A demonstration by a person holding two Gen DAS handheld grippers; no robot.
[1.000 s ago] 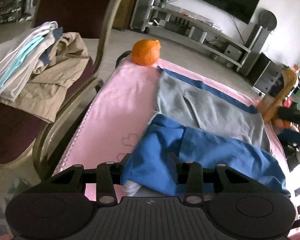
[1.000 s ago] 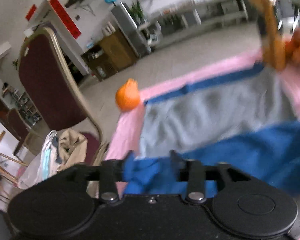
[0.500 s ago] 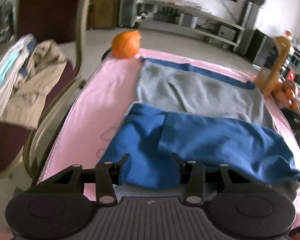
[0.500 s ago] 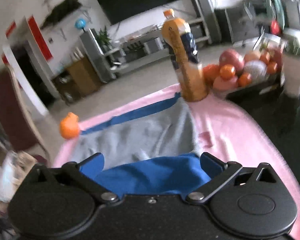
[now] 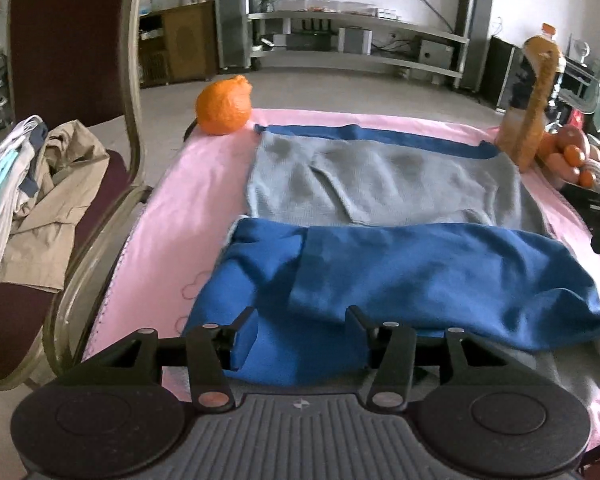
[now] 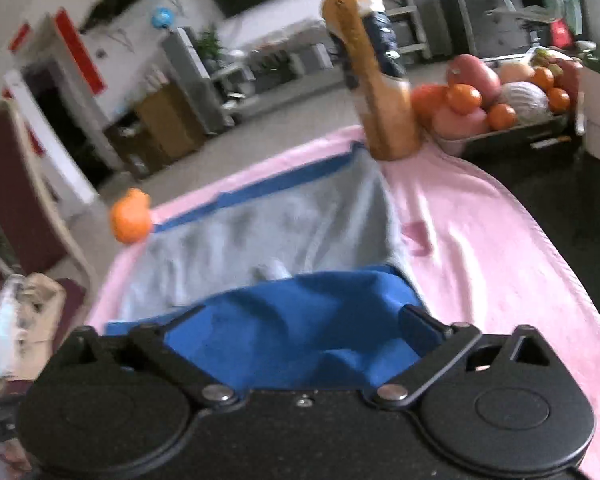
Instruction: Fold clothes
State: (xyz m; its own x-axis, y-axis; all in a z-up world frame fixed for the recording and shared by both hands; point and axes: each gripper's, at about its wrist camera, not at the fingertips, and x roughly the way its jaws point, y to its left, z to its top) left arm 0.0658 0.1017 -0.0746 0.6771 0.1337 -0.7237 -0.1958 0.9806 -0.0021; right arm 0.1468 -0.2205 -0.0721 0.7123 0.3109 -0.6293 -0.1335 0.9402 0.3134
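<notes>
blue-grey garment (image 5: 380, 200) flat on pink cloth (image 5: 188, 208); orange (image 5: 223, 105) at its 11 o'clock. left gripper (image 5: 300, 316) and right gripper (image 6: 296, 320) both spread apart, over blue fold.

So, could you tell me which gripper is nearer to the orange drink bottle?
Right. The right gripper sits at the garment's bottle-side end; the left gripper is at the opposite end, toward the chair, farther from the orange drink bottle.

Soft daylight, perhaps from the right; fisheye-bent edges, dark corners, right wrist view motion-blurred.
</notes>
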